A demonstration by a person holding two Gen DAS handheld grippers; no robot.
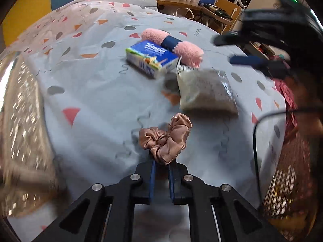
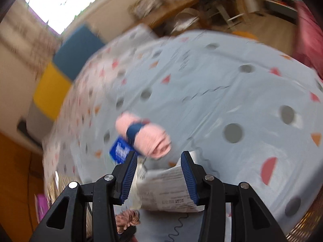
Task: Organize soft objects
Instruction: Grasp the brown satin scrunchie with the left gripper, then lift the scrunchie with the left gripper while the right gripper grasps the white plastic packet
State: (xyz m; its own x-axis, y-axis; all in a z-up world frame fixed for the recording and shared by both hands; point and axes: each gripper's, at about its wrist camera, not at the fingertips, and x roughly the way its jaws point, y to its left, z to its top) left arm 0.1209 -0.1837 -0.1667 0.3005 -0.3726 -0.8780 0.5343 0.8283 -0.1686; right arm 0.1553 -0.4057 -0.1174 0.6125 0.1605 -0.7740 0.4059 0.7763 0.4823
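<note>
A brown satin scrunchie (image 1: 167, 137) lies bunched on the light blue patterned bedsheet (image 1: 90, 92). My left gripper (image 1: 161, 159) is shut on its near edge, and the fabric bulges out past the fingertips. Beyond it lie a white printed packet (image 1: 206, 88), a blue tissue box (image 1: 150, 57) and a pink rolled towel with a navy band (image 1: 171, 44). My right gripper (image 2: 159, 155) stands open just over the packet (image 2: 167, 189), its pads apart from it, with the towel (image 2: 145, 137) and tissue box (image 2: 120, 150) ahead. It also shows as the right gripper (image 1: 224, 49) in the left wrist view.
A black wire-mesh basket (image 1: 282, 181) stands at the bed's right edge, with red cloth (image 1: 286, 94) behind it. A glittery gold surface (image 1: 22, 121) runs along the left. Wooden shelves with clutter (image 1: 212, 10) stand beyond the bed's far end.
</note>
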